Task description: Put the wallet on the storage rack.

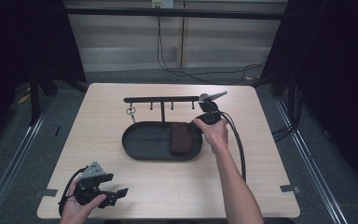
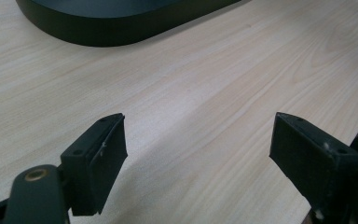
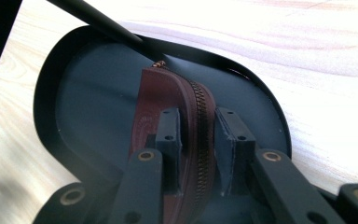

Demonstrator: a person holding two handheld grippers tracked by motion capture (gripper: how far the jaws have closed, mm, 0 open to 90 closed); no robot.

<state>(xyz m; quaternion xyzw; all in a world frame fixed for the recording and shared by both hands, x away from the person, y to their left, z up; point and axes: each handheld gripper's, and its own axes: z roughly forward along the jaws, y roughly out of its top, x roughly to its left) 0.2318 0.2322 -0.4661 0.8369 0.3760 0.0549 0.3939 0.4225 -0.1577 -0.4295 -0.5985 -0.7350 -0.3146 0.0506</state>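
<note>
right gripper (image 3: 198,140) pinching pouch (image 3: 177,112) at zip edge | pouch: likely soft, light, floppy | left gripper (image 2: 198,154) spread, idle | tray (image 1: 140,140)

Occlusions and crops, right side mostly.
Pouch (image 3: 168,100): lower part hidden behind right tool (image 3: 199,135), embossed mark unreadable. Tray (image 3: 74,107) near end cut by the bottom edge. Left tool (image 2: 196,154) view: tray (image 2: 121,23) cropped at top. Key ring (image 1: 131,112) on rack (image 1: 161,100) too small to resolve.

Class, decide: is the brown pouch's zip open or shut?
Shut: the brown pouch shows meshed zip teeth between the right gripper fingers.
</note>
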